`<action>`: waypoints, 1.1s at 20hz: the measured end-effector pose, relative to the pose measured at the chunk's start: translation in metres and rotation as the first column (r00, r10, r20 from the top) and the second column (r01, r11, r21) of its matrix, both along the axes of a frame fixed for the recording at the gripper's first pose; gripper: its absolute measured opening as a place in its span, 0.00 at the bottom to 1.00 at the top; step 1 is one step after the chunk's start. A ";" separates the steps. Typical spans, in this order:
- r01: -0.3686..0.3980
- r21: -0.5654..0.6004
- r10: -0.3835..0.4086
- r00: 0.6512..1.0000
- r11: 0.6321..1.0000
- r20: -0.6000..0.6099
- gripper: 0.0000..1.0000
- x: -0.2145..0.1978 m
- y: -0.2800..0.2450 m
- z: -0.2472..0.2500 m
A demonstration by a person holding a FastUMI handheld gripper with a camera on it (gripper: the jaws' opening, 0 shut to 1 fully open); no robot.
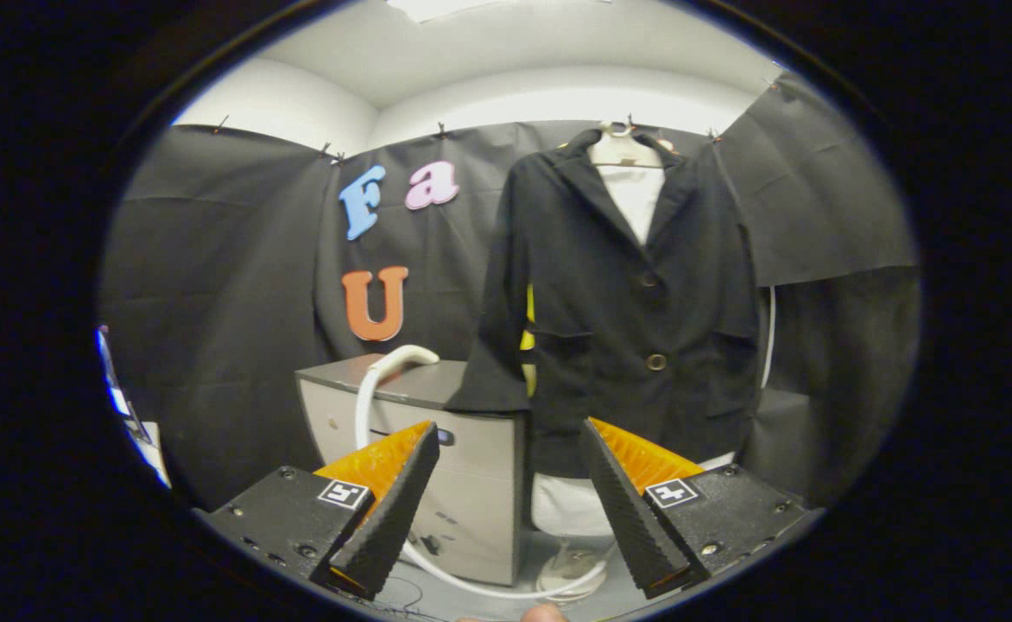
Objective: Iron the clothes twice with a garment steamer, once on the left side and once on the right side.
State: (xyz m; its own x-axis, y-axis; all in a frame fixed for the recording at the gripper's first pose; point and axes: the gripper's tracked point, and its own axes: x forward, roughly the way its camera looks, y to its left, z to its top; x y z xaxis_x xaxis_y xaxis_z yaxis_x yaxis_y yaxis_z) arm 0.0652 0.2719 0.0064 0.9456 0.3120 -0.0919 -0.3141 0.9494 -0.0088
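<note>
The tongs [506, 492] are spread wide with nothing between their fingers. Just beyond them a white hose [480, 586] curves along the floor past a white mannequin base [571, 566]. Behind the left finger stands a grey cabinet [471, 484], and the garment steamer's white head [407, 356] rests on its top, the hose running down its front. To the right of the cabinet, beyond the gap between the fingers, a black jacket [627, 311] hangs buttoned on a hanger [618, 142] over a white shirt [635, 199], in front of the black cloth wall [212, 302].
</note>
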 end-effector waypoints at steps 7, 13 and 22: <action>-0.186 0.015 0.186 0.979 0.982 -0.081 1.00 0.082 0.128 0.010; -0.248 0.001 0.245 0.954 0.969 -0.174 1.00 0.179 0.217 0.009; -0.176 -0.080 0.124 0.890 0.981 -0.440 0.99 0.299 0.311 -0.054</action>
State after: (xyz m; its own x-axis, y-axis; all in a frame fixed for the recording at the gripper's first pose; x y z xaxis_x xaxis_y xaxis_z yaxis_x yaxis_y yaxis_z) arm 0.3639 0.5831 -0.0473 0.7475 0.4095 -0.5231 -0.4503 0.8912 0.0542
